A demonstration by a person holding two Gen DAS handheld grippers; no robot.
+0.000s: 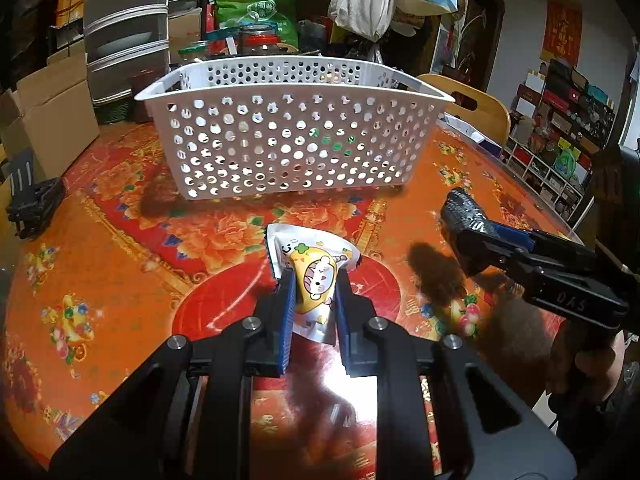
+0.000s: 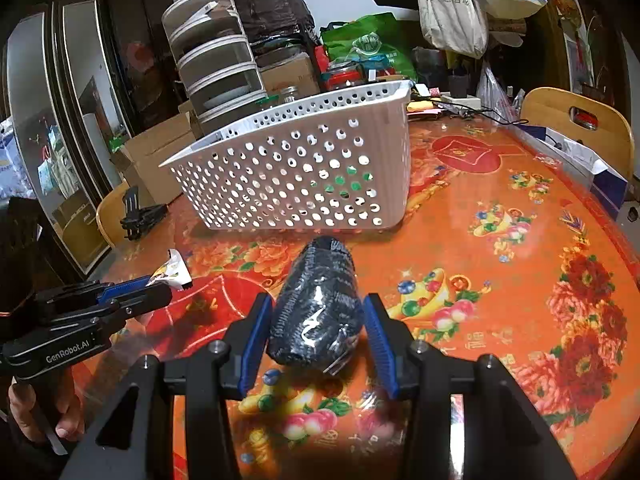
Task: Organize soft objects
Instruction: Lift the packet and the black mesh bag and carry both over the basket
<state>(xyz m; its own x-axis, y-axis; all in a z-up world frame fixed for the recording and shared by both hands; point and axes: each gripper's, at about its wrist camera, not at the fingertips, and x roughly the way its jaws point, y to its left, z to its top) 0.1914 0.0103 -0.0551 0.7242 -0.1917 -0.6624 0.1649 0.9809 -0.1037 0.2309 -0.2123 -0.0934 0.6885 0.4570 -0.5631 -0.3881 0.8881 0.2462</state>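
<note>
**Both grippers loaded, basket ahead**

The step in hand looked like the carry: each gripper had a soft thing, and neither was in the basket yet. The next move would call for lifting both over the near wall of the basket and letting go inside, high enough that the dangling ends clear the rim.

At the bottom centre of the left wrist view, the left gripper (image 1: 316,300) was closed narrowly on a small white packet (image 1: 314,276) printed with a yellow cartoon animal; the blue pads pinched its lower half and its top fanned out above the fingers. The packet appeared raised off the table, though I could not be sure of that.

At the bottom centre of the right wrist view, the right gripper (image 2: 316,332) stood about half open around a dark knitted roll in clear wrap (image 2: 314,312). The left pad touched the roll; whether the right pad pressed on it was hard to tell, but in the left view the roll was plainly carried at the tips, centre right.

Beyond them lay the orange flowered tablecloth (image 2: 500,280), and further up, in the middle of both views, the white perforated basket (image 1: 288,148) stood on the table, something green showing through its holes.
</note>
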